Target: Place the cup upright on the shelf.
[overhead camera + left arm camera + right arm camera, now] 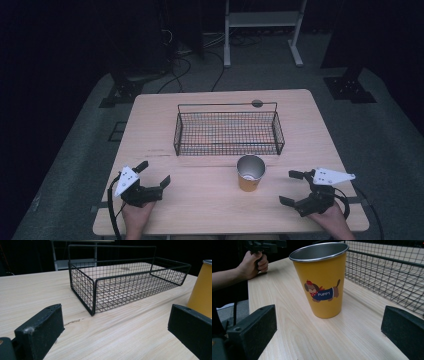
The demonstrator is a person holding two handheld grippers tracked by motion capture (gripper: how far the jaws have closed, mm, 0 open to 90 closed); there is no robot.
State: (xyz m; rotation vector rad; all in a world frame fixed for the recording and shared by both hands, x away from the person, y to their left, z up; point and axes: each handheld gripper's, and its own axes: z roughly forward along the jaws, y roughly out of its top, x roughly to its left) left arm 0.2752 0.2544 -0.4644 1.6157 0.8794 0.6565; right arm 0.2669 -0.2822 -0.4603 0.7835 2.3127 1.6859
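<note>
Both grippers, L [151, 176] & R [295, 188], jaws spread wide, empty. Approach cup [321, 281] w/ R, square on mid-wall, close gently. Then over basket [228, 148].

This looks like a lab or recording studio rather than a home. A single light wooden surface [220, 200] stands on grey carpeted floor [395, 150] within dark, probably black-curtained surroundings. Black stand bases [350, 89] flank the far corners, cables [175, 75] trail across the floor, and a white metal rack frame [262, 20] stands behind.
</note>
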